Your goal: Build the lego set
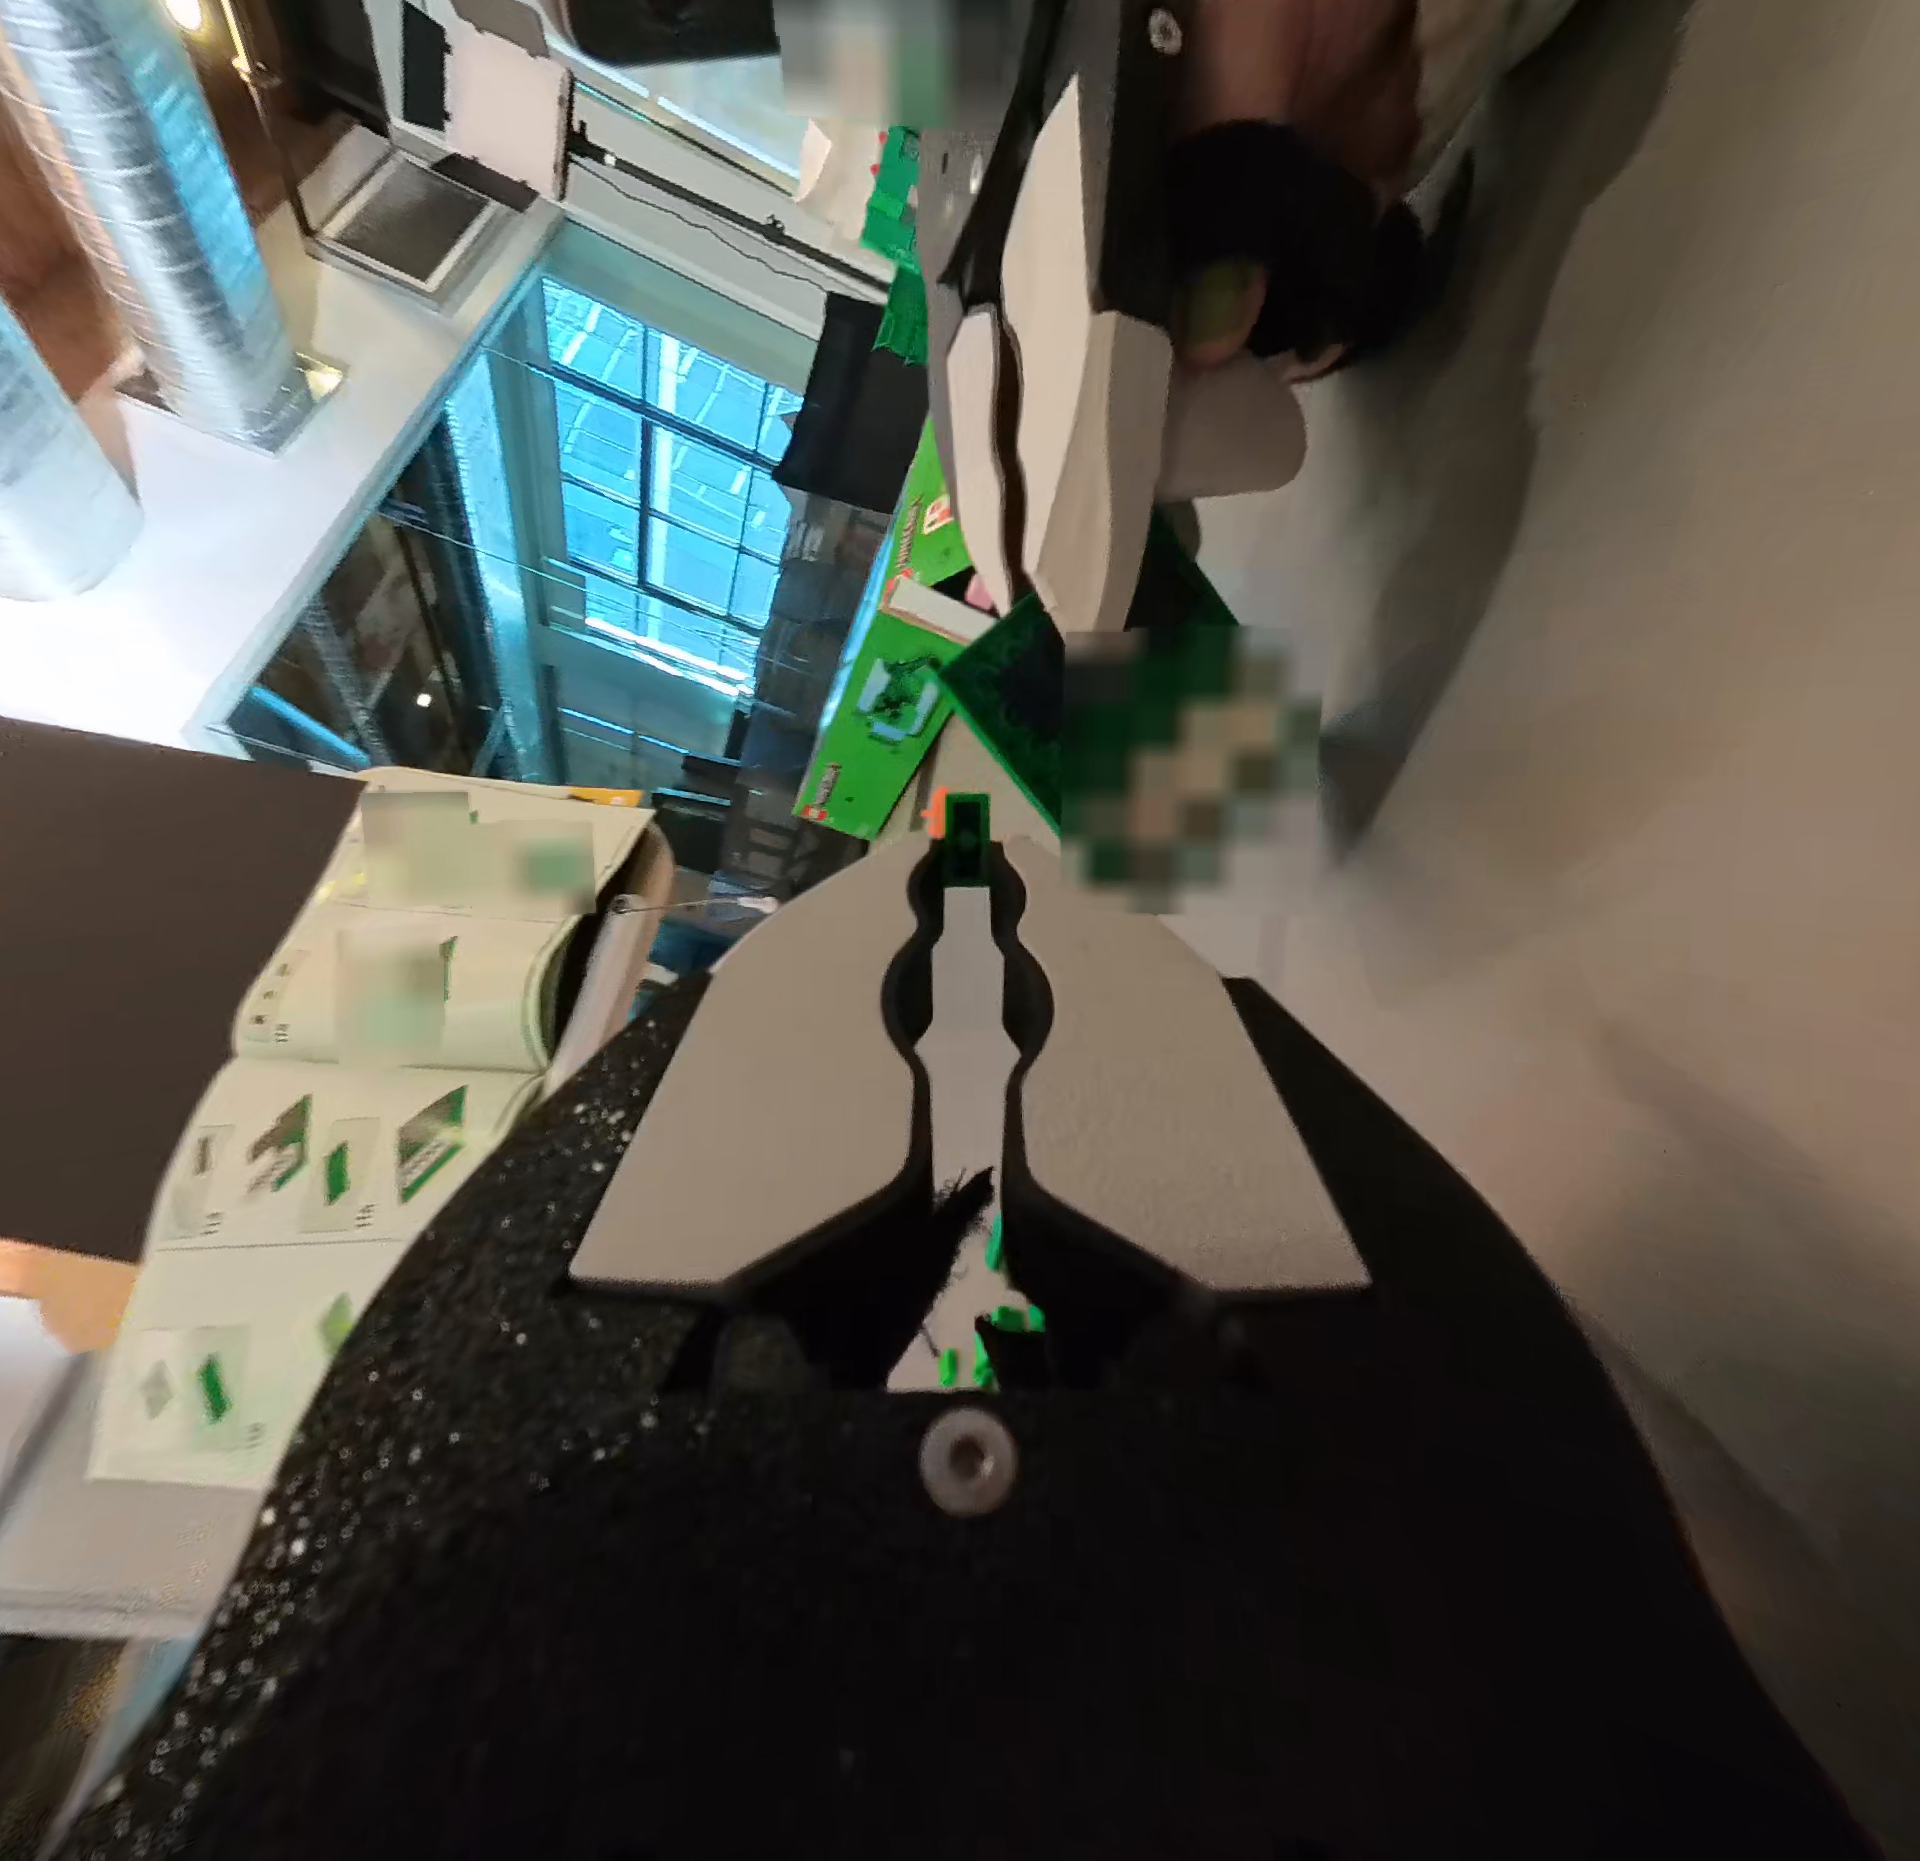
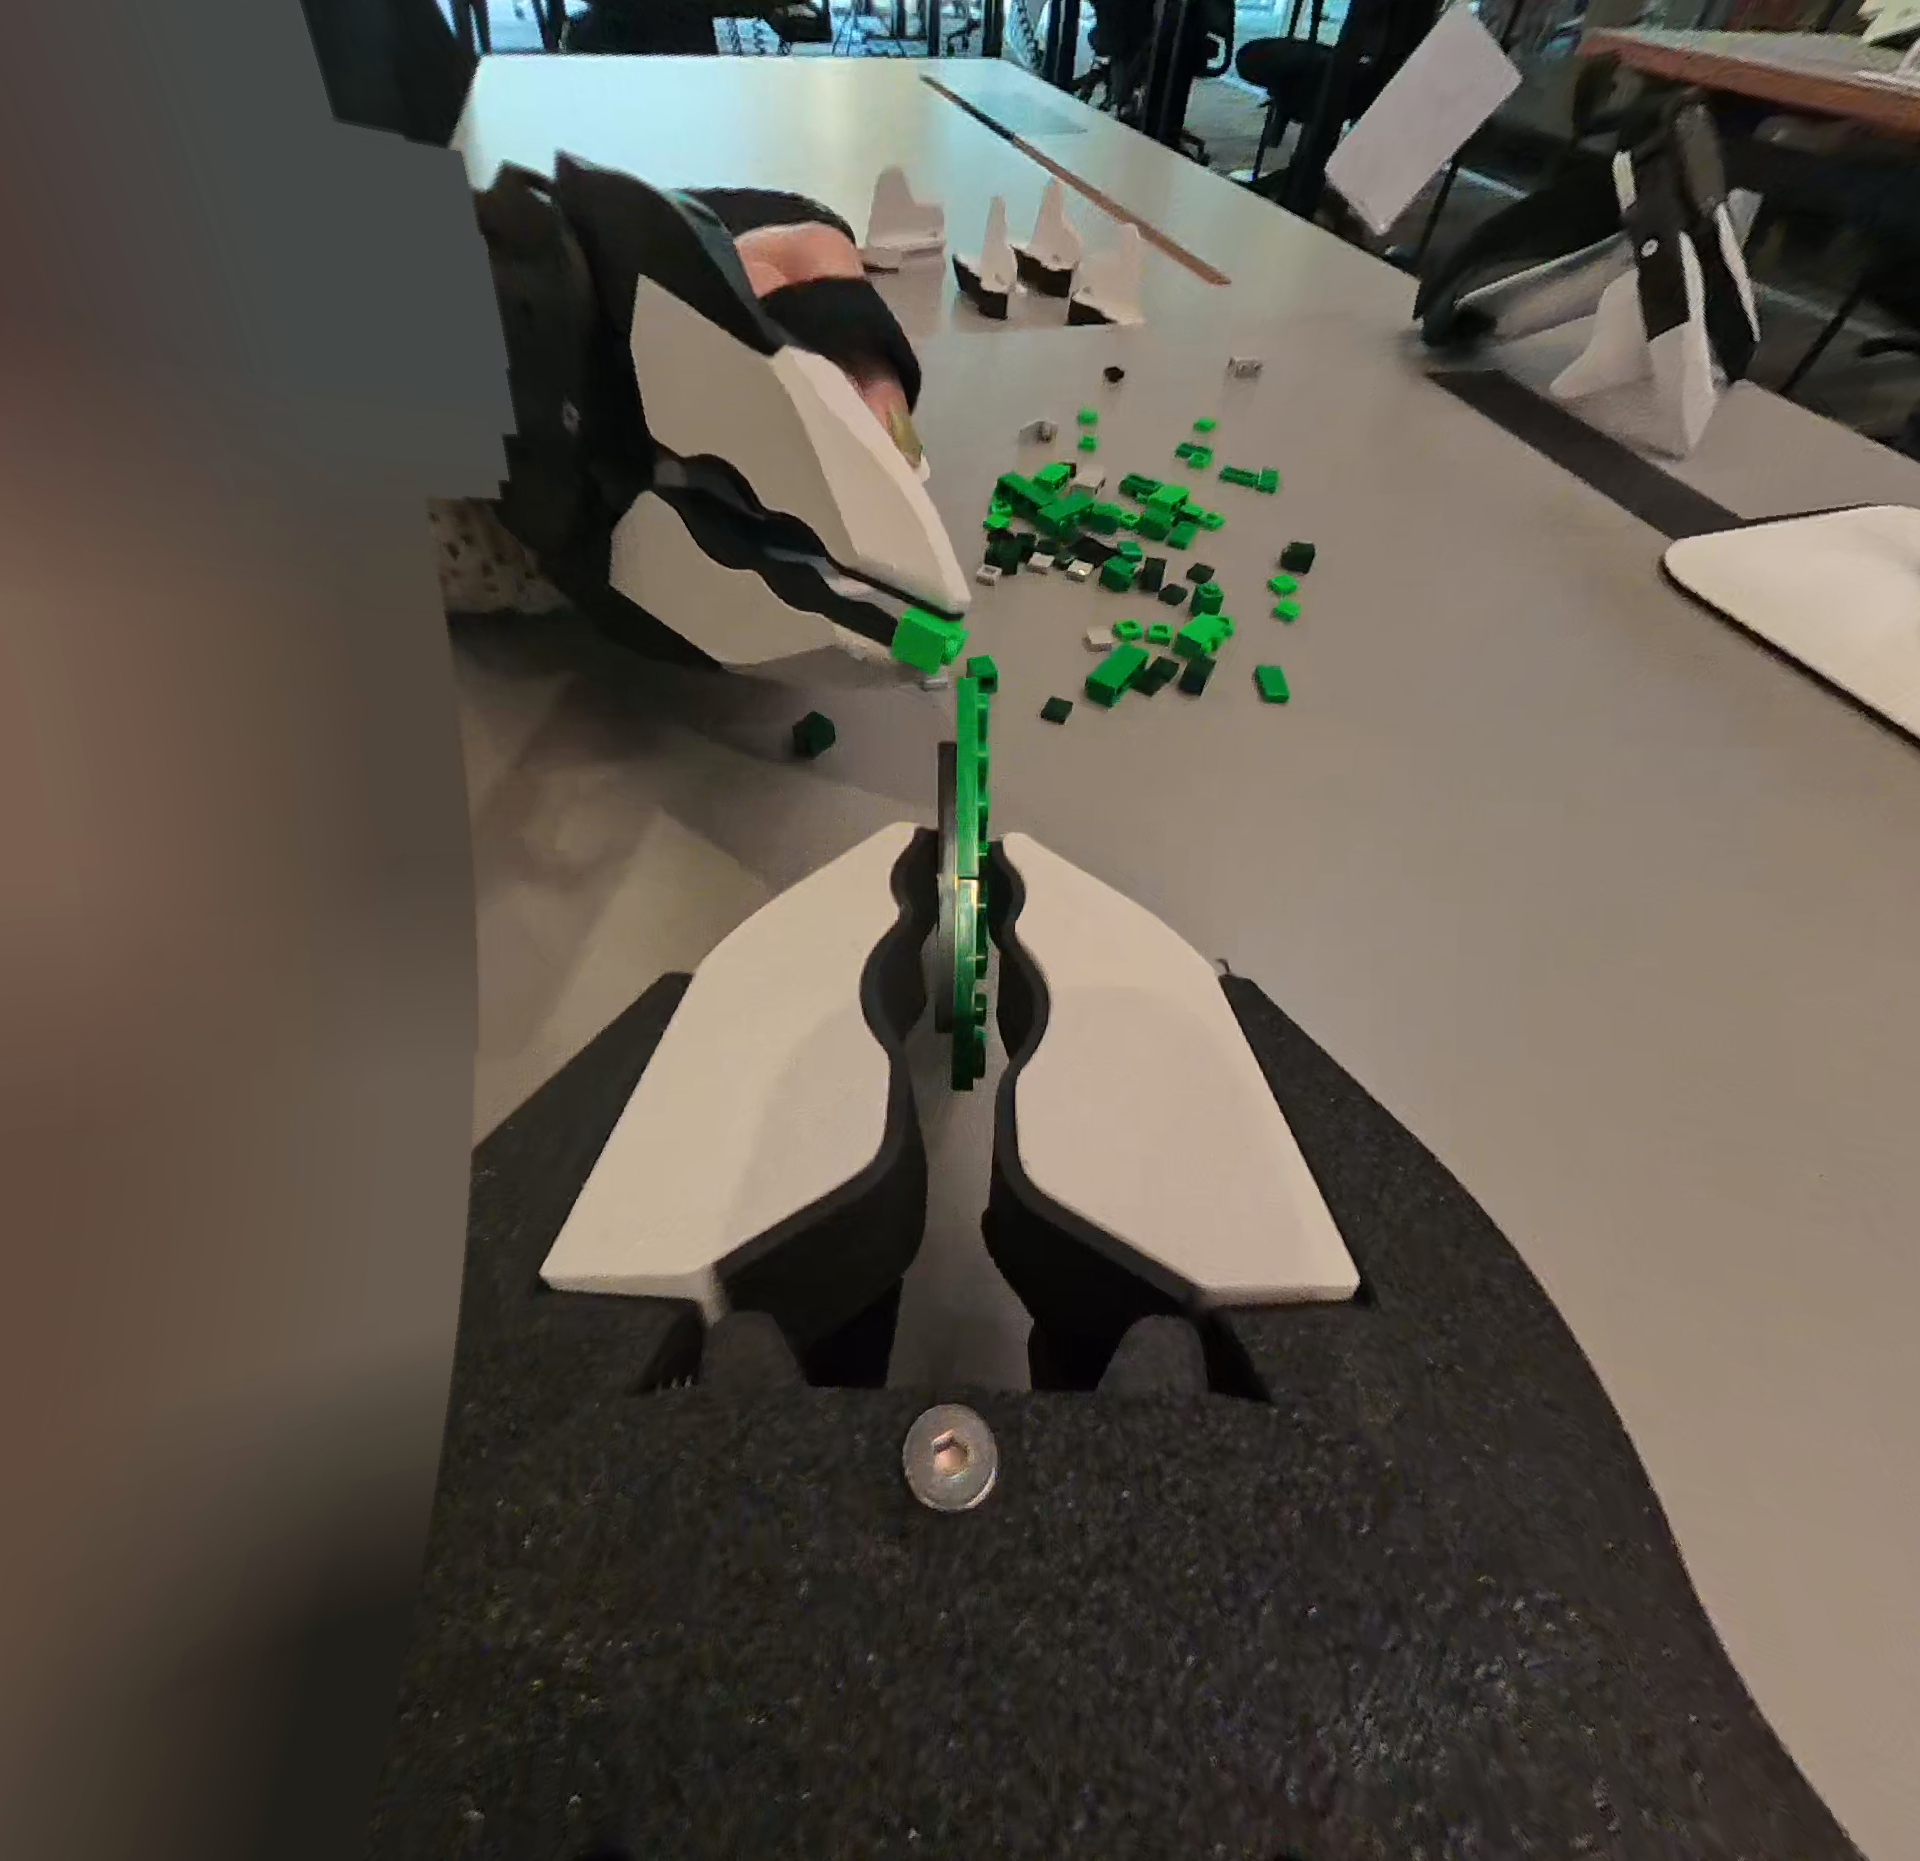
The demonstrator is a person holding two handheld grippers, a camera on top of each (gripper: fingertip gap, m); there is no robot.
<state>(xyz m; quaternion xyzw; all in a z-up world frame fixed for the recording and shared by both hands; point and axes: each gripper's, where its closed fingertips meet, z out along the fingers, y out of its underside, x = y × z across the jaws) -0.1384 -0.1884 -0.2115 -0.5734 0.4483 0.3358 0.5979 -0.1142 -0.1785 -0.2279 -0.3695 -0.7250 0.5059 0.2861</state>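
Observation:
In the right wrist view my right gripper (image 2: 961, 843) is shut on a green plate assembly (image 2: 972, 772), held on edge above the grey table (image 2: 1403, 928). My left gripper (image 2: 935, 622) comes in from the left, shut on a small bright green brick (image 2: 925, 642), which sits right at the plate's far top edge. In the left wrist view the left gripper (image 1: 966, 850) pinches that brick (image 1: 968, 824) at its tips. The right gripper (image 1: 1023, 590) is above, holding the dark green plate (image 1: 1008, 689).
A pile of loose green, dark and grey bricks (image 2: 1132, 544) lies beyond the plate. One dark green brick (image 2: 814, 736) lies alone nearer. Spare white gripper fingers (image 2: 1029, 253) stand at the back. An open instruction booklet (image 1: 343, 1084) and a green set box (image 1: 883, 715) are nearby.

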